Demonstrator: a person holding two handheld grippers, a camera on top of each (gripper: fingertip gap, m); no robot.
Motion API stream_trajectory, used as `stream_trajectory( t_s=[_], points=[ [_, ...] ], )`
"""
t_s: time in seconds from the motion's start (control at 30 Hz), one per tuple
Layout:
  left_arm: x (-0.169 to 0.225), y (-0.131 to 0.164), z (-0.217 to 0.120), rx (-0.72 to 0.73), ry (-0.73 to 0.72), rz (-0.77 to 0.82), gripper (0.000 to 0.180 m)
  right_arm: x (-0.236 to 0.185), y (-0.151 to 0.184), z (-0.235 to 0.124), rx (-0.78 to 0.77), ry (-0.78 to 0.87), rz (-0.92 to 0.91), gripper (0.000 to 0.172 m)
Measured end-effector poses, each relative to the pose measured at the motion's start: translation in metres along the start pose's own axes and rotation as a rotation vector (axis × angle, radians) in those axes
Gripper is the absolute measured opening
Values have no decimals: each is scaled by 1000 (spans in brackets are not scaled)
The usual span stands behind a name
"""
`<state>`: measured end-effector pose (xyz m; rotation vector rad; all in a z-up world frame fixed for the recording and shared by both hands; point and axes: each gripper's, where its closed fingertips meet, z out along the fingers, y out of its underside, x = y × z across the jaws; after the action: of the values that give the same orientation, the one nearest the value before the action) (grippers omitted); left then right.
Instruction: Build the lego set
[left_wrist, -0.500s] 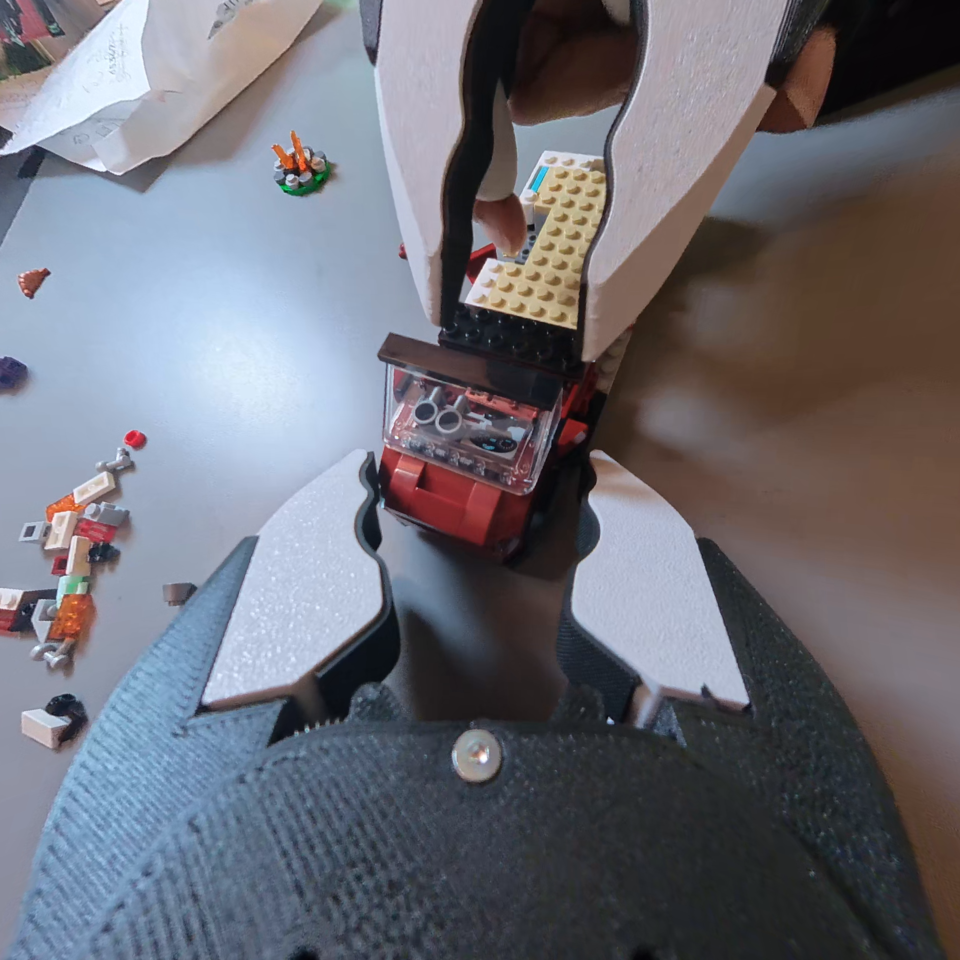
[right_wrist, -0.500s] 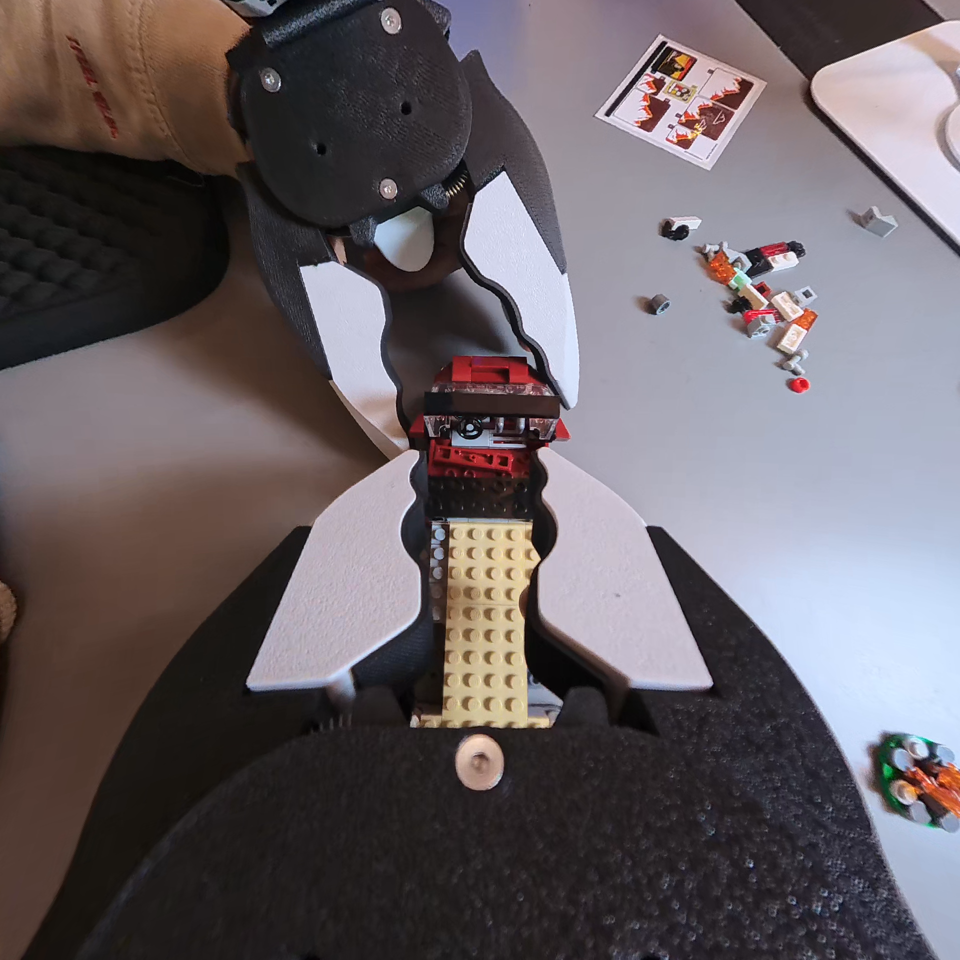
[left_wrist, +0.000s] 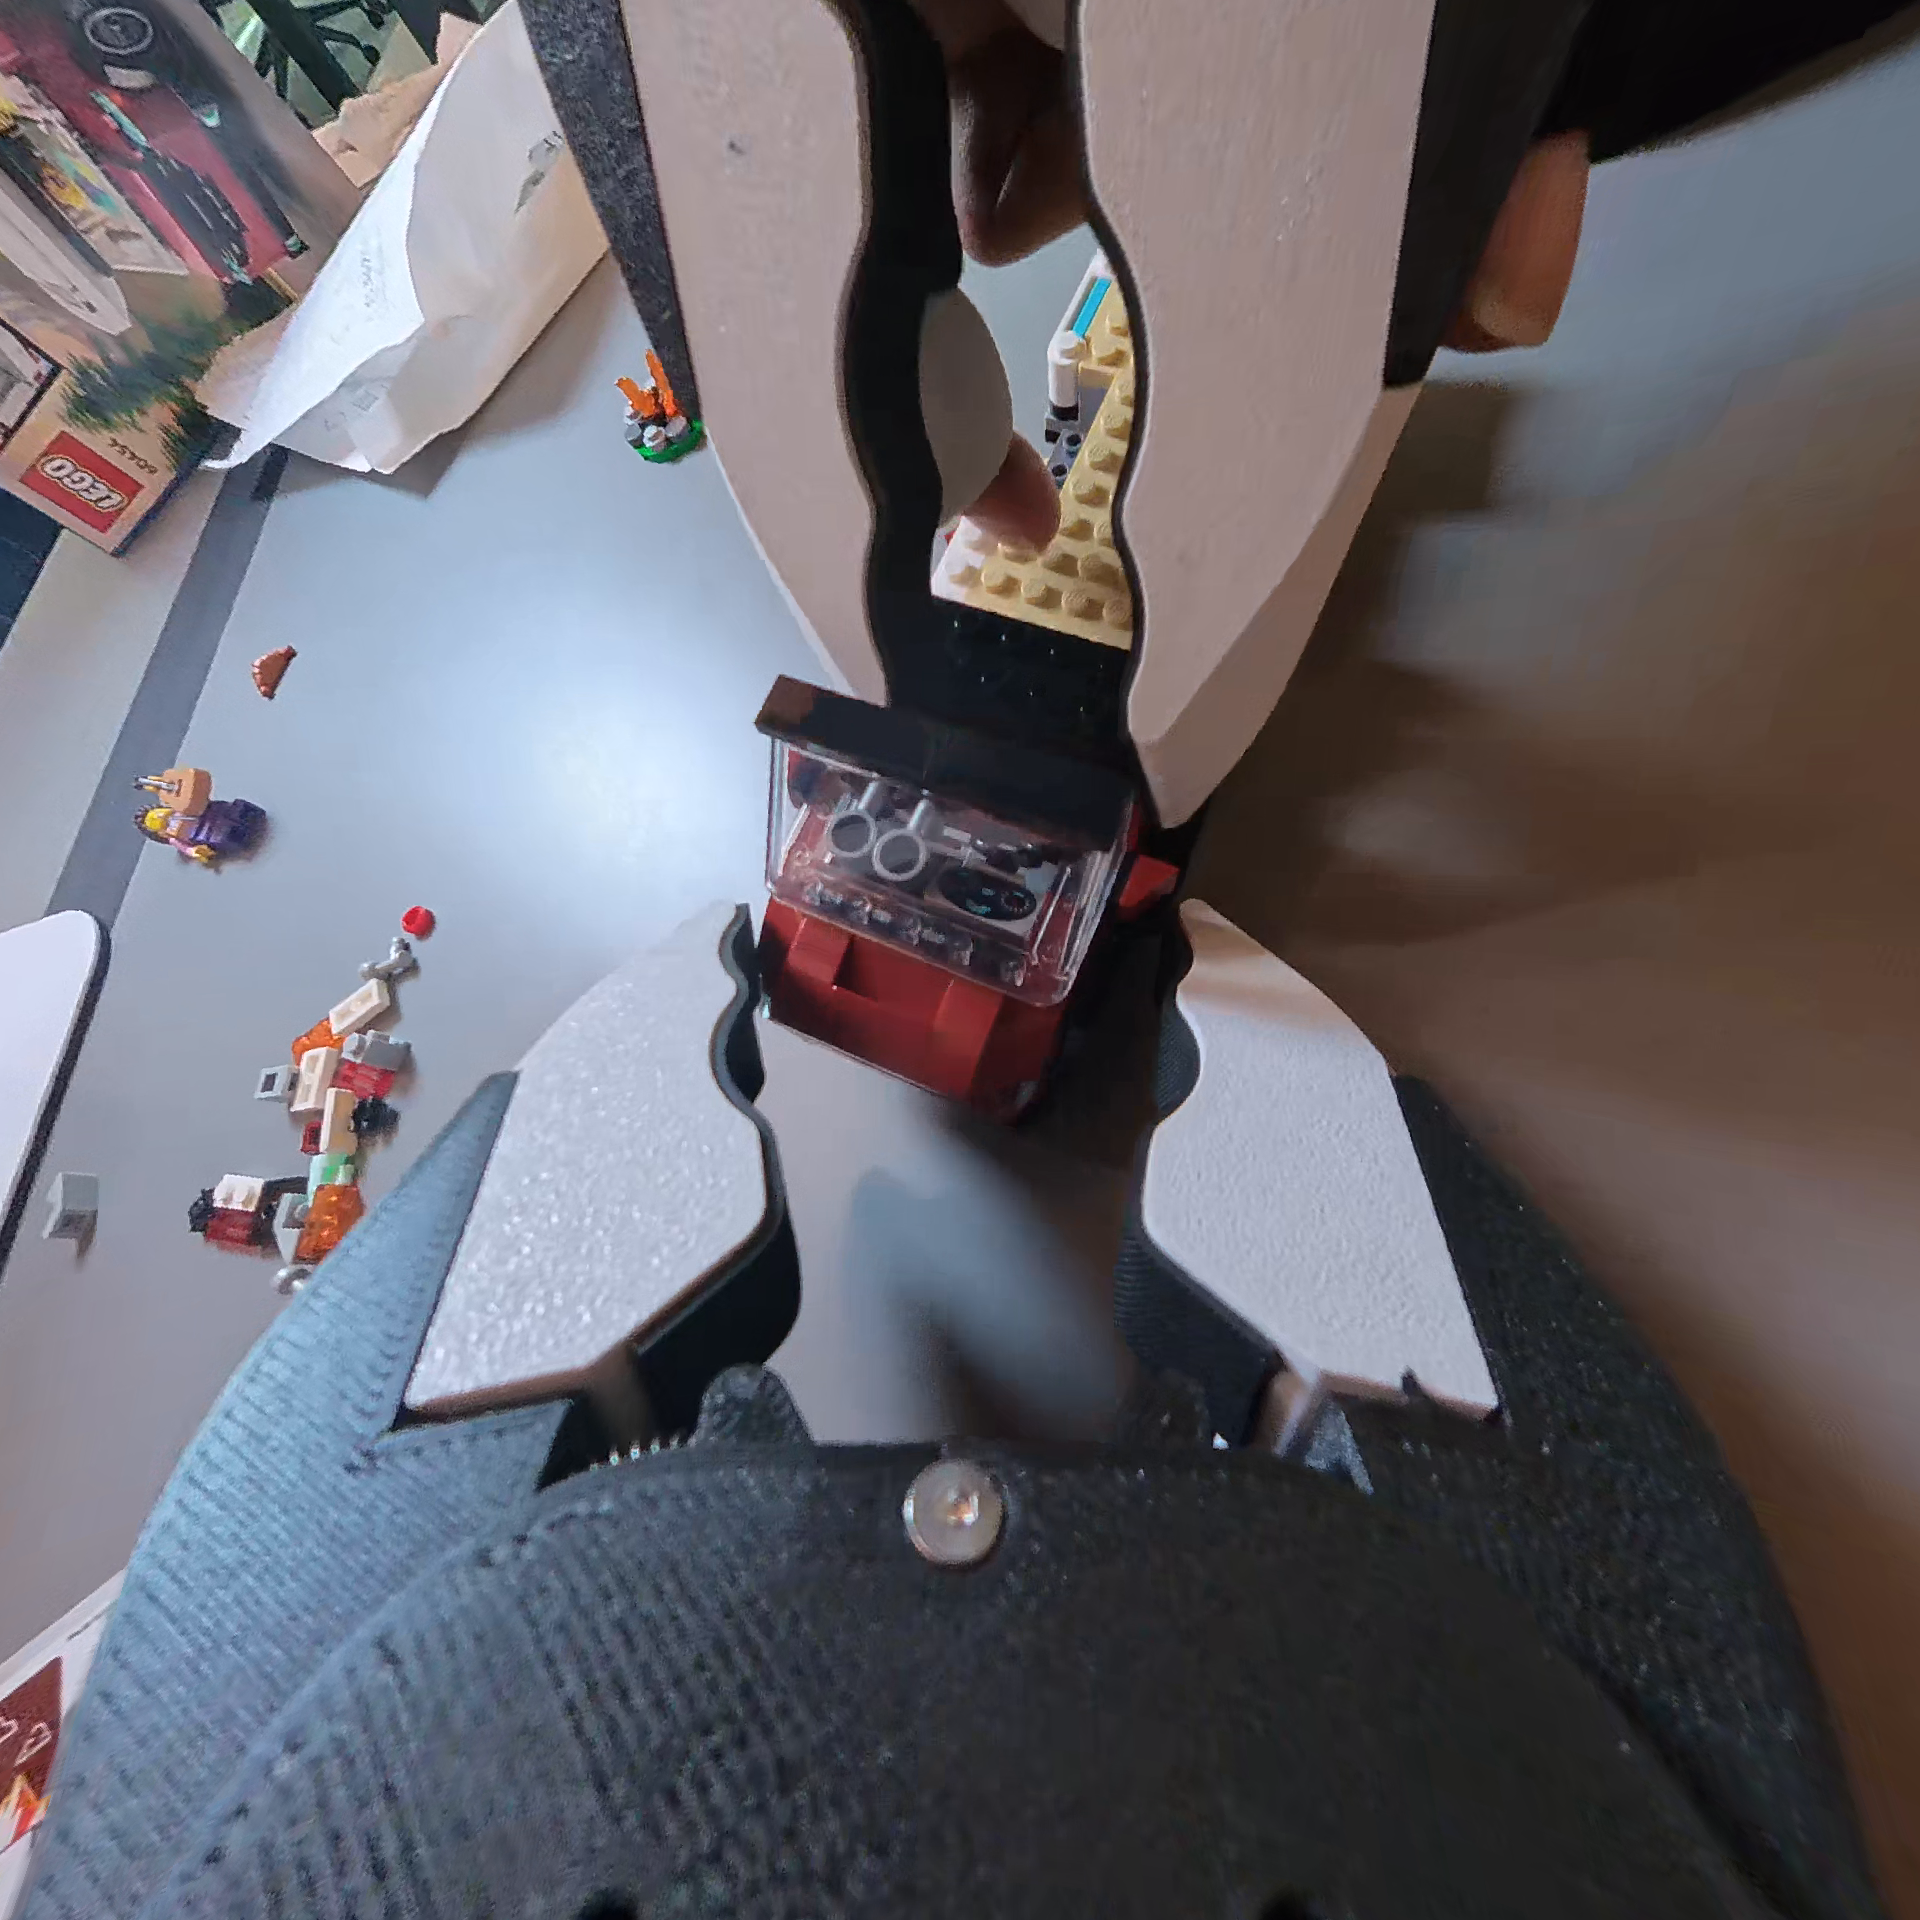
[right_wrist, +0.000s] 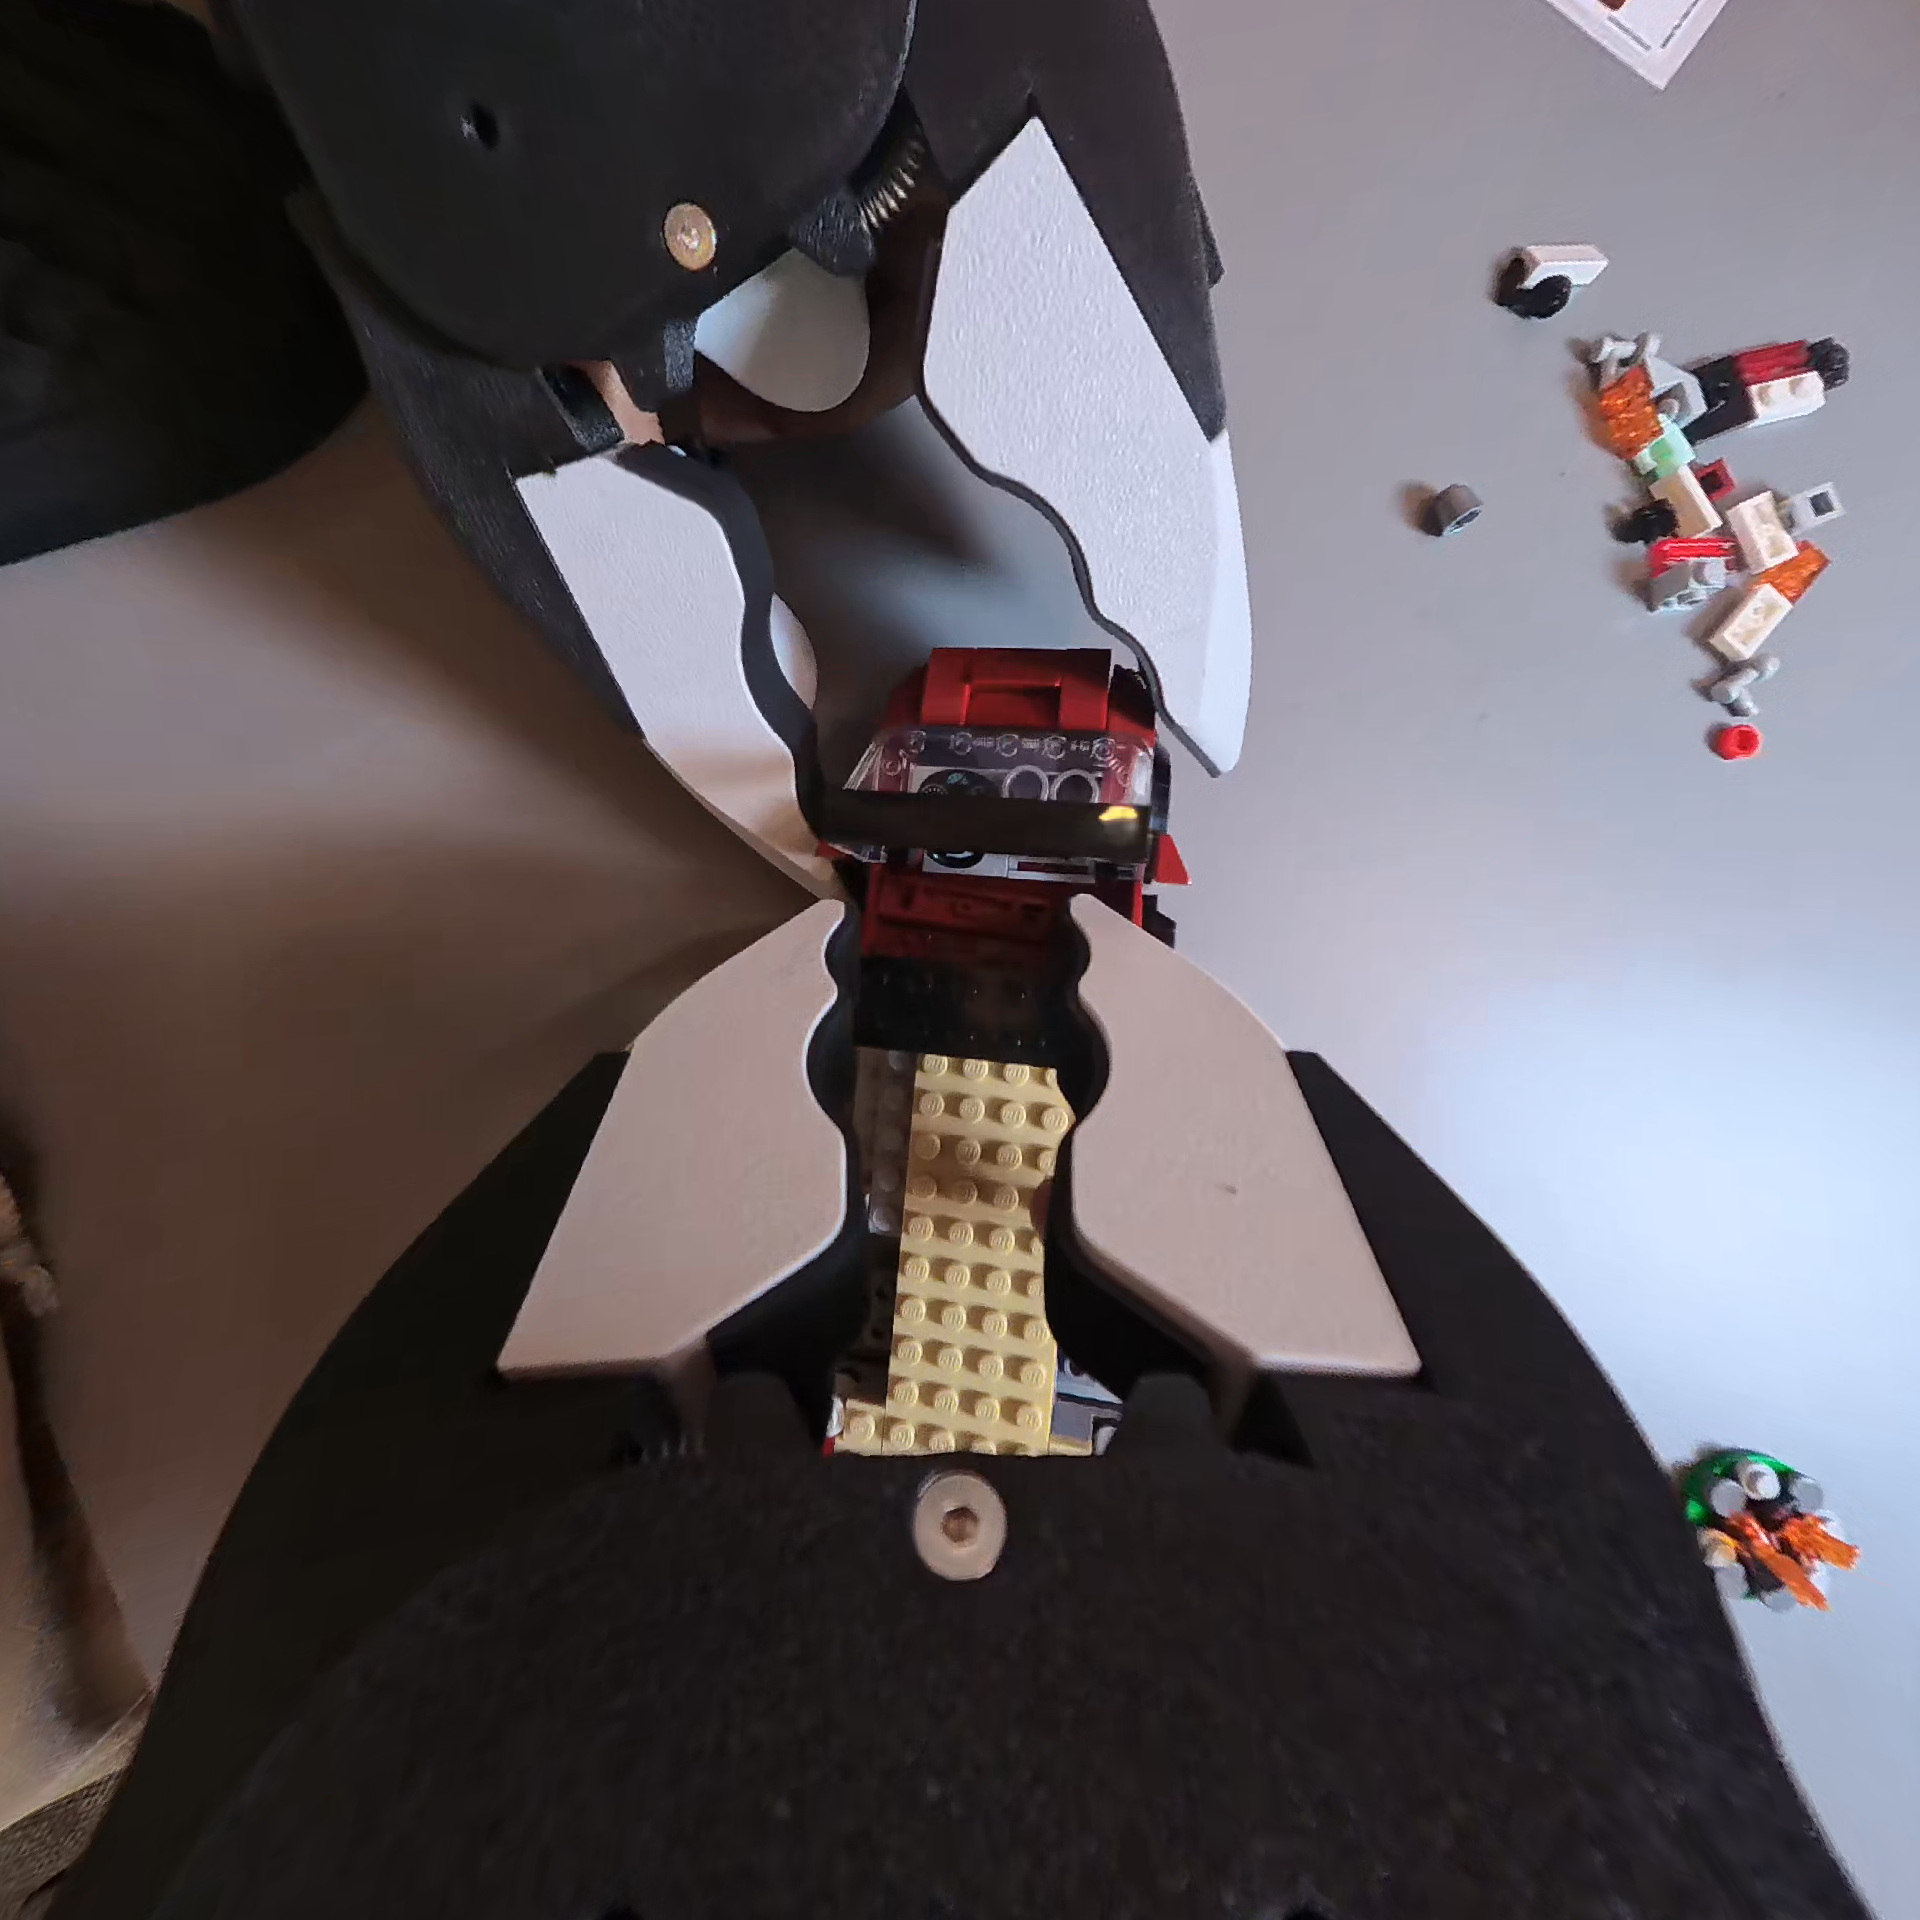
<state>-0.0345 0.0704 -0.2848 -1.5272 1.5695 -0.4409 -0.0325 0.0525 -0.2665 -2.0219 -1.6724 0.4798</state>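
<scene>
Grip on the brick-built truck (right_wrist: 977, 1174) comes from your right claw (right_wrist: 961, 940): its white fingers (right_wrist: 717, 1174) press the tan-studded bed from both sides. Keep that clamp level and steady. Your left claw (left_wrist: 951, 961) faces it nose to nose, spread wide, with the red hood (left_wrist: 914, 997) and clear windshield (left_wrist: 935, 873) between its tips, unpinched. Centre it before squeezing. Loose bricks (left_wrist: 322, 1101) lie on the bench (left_wrist: 520, 748), off that claw's left.
</scene>
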Motion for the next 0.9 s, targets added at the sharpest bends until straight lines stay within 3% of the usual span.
stream_trajectory(
  t_s=[0.5,0.9],
  points=[
    [-1,0,0,-10,-19,7,74,-18,-11,-21,166,7,23,23],
    [-10,4,0,-19,-40,-53,74,-42,5,-17,195,-37,5,21]
  ],
)
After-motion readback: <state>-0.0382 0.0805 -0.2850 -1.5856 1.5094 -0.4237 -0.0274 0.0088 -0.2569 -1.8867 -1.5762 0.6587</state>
